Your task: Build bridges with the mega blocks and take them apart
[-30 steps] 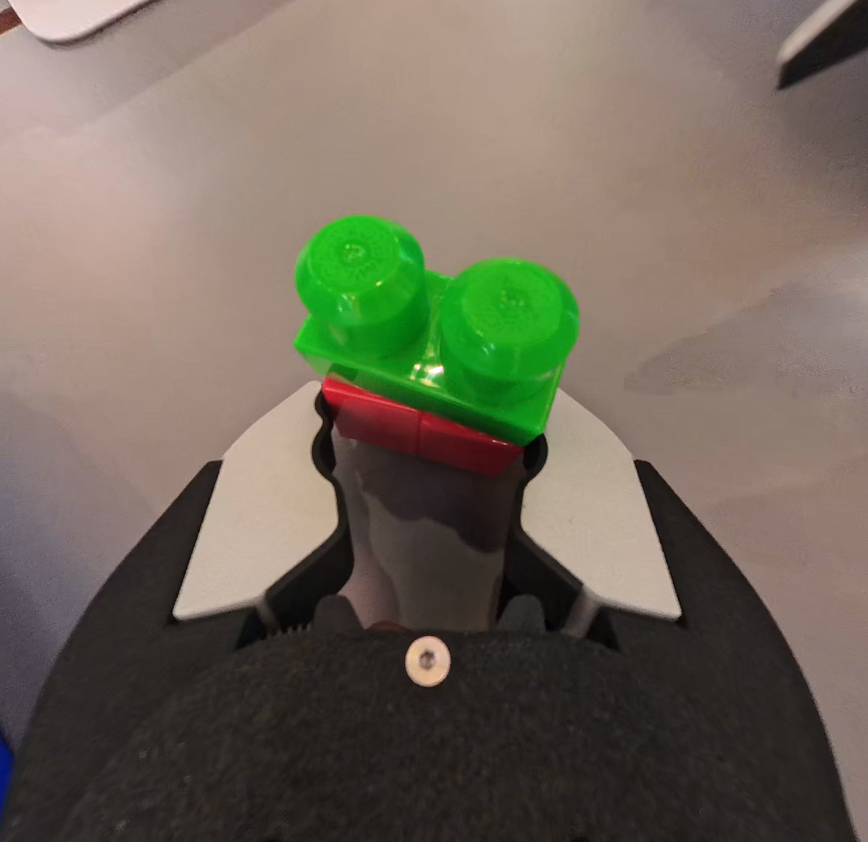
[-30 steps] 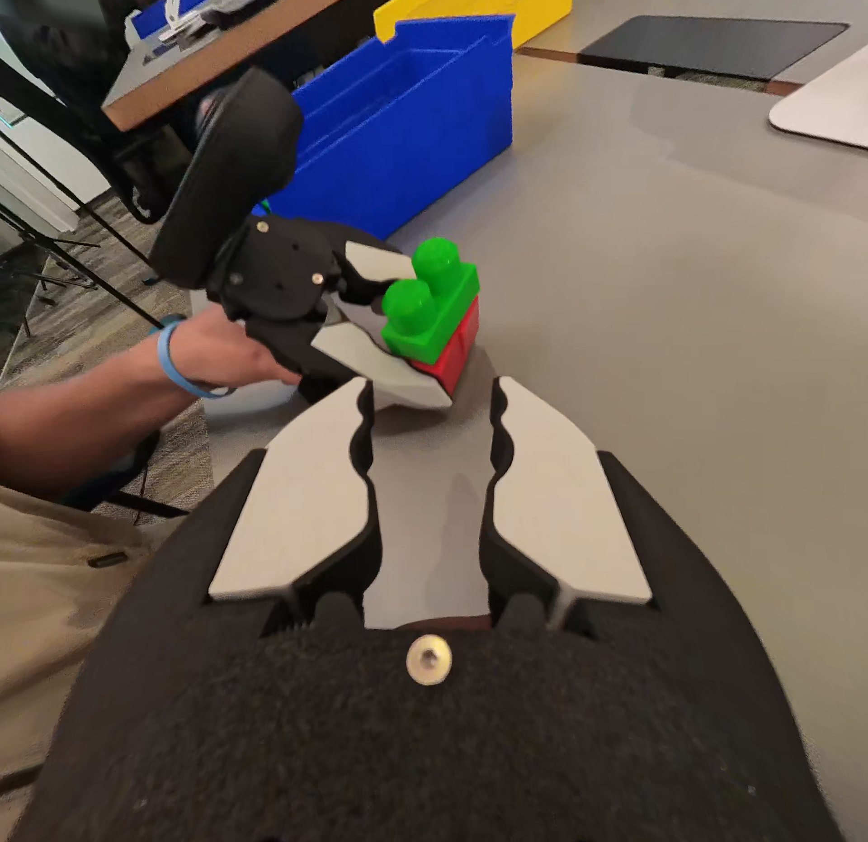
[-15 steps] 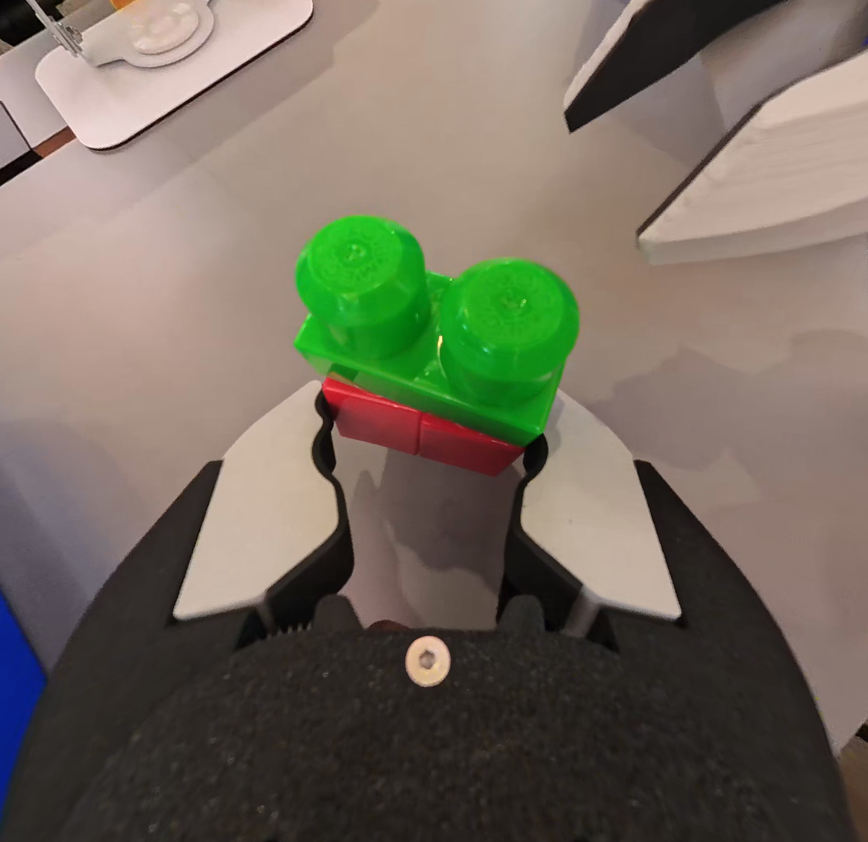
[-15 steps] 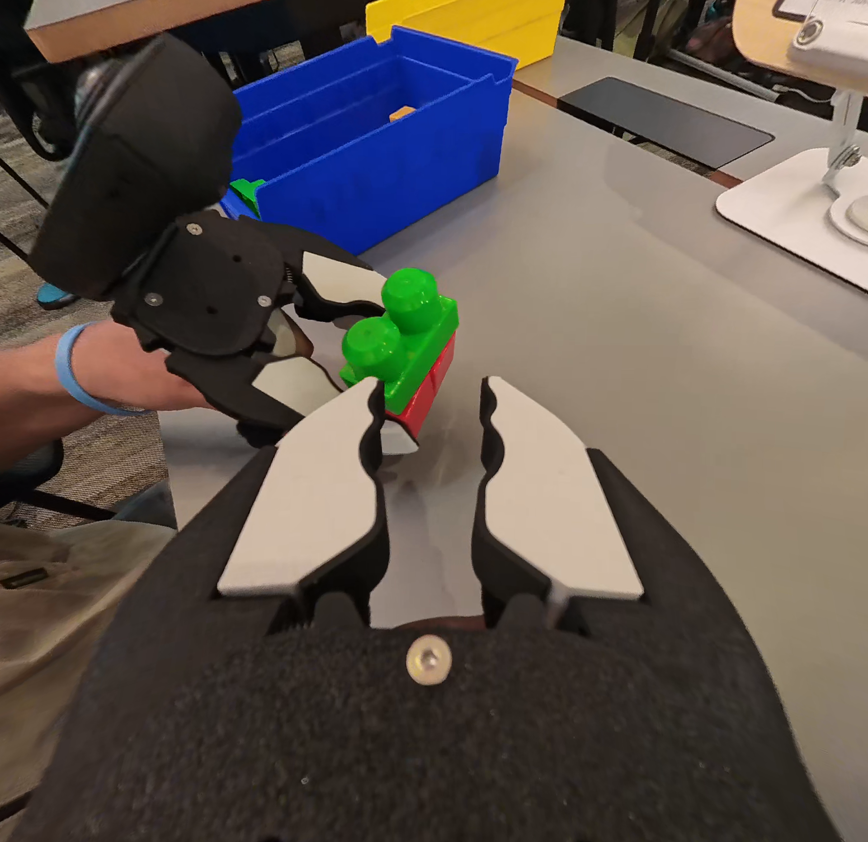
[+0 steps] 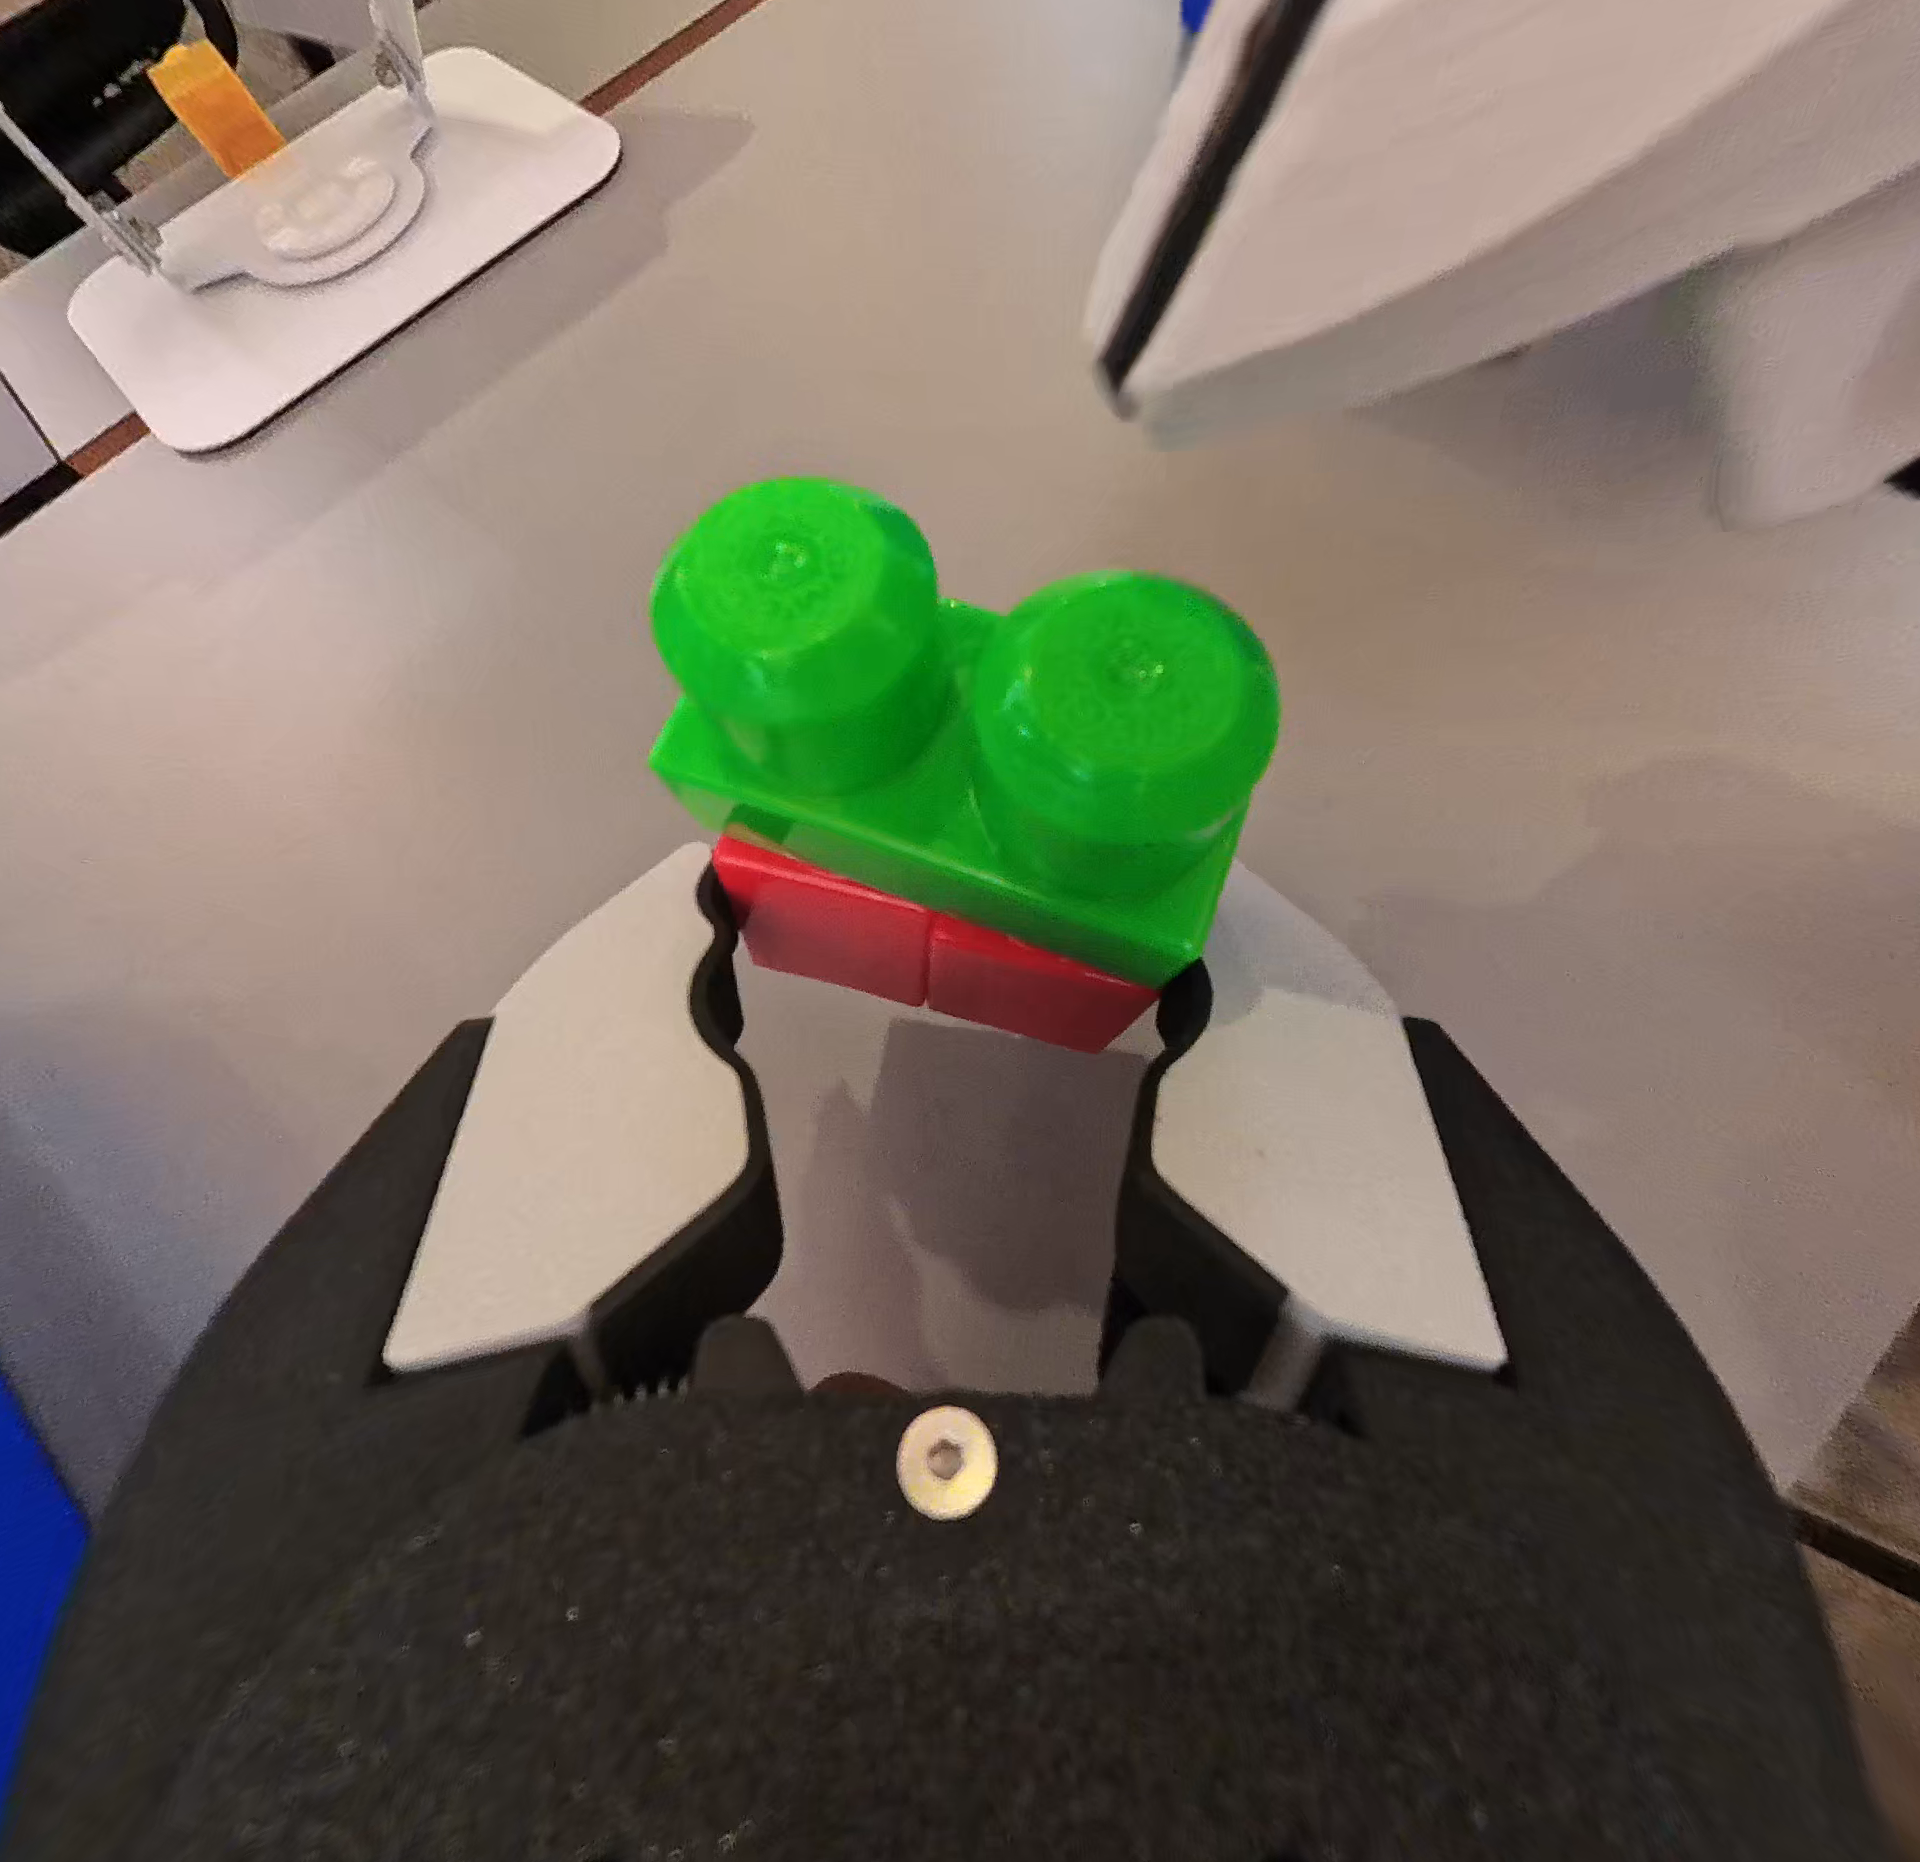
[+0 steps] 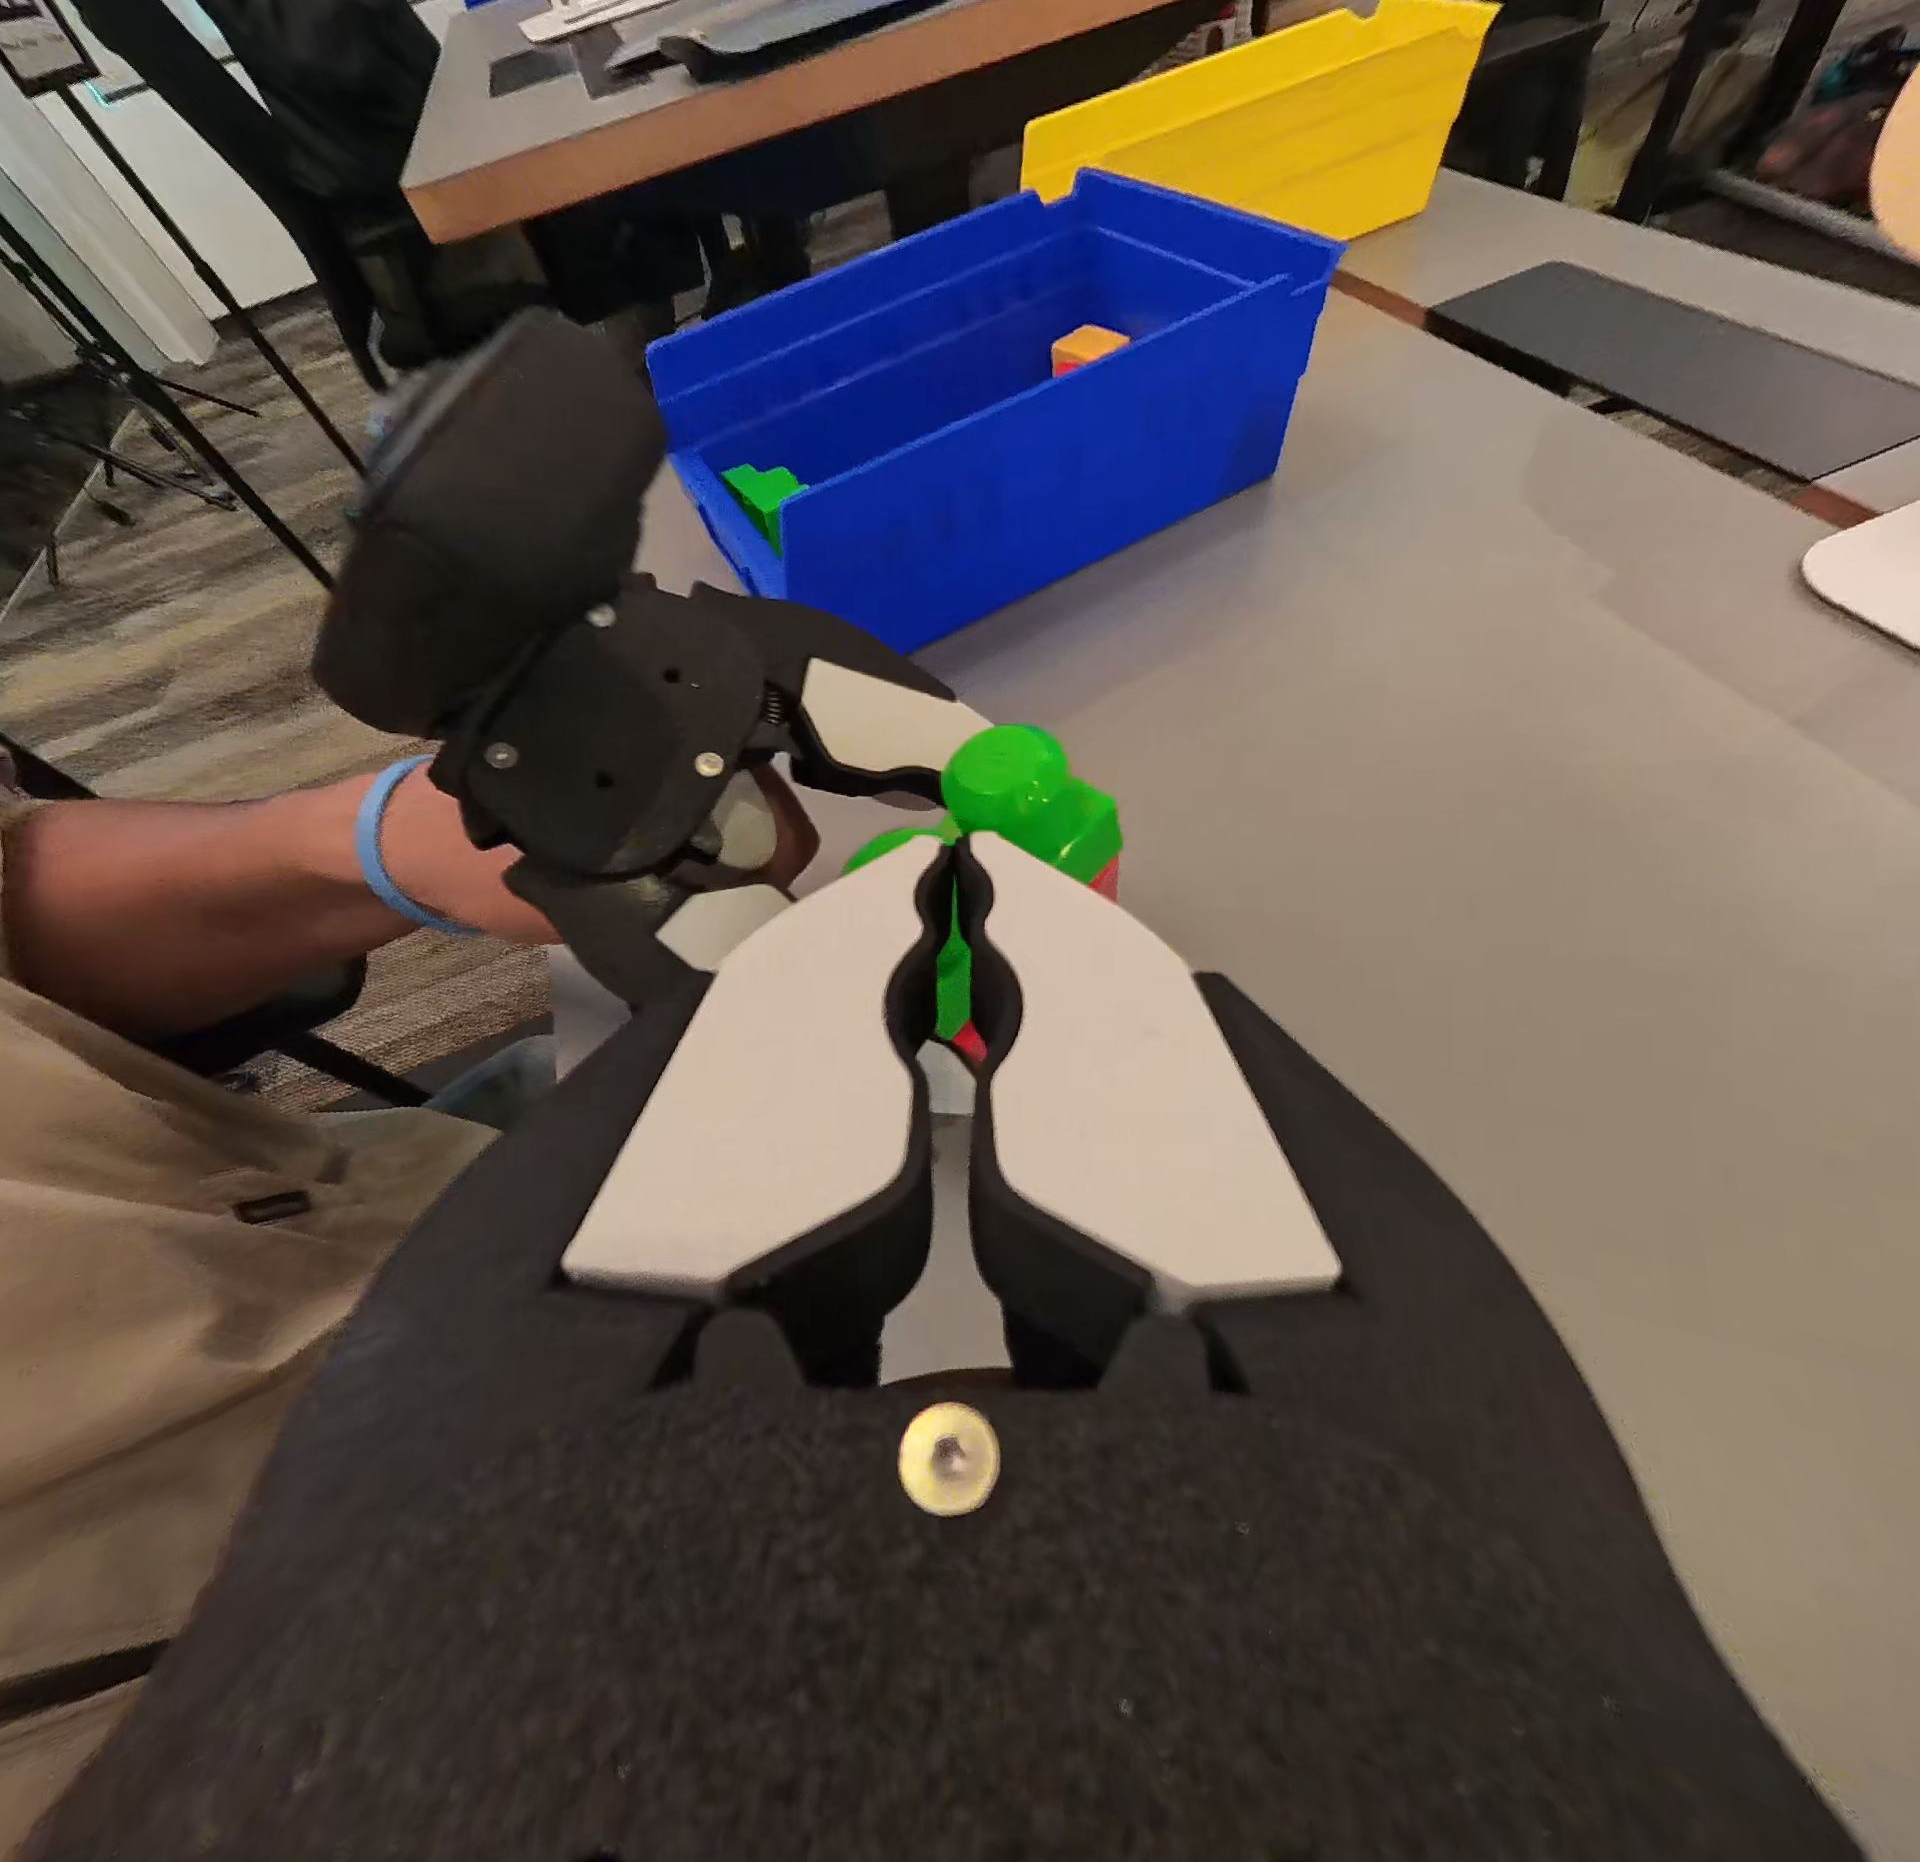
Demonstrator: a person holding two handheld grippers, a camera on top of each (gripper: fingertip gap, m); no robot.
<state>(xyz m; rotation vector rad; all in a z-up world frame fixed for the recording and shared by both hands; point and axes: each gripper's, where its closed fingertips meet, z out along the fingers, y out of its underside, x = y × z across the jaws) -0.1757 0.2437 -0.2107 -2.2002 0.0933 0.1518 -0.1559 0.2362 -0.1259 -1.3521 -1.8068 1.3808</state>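
Right gripper (image 6: 954,856) closed in (blocks (image 5: 966,773) held)

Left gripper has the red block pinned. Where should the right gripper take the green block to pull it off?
Take the green block by its body, or by one round stud, coming from above. The left gripper clamps only the red block beneath, so the green block's sides and studs are free. The right gripper, nearly shut, would probably need to open first.
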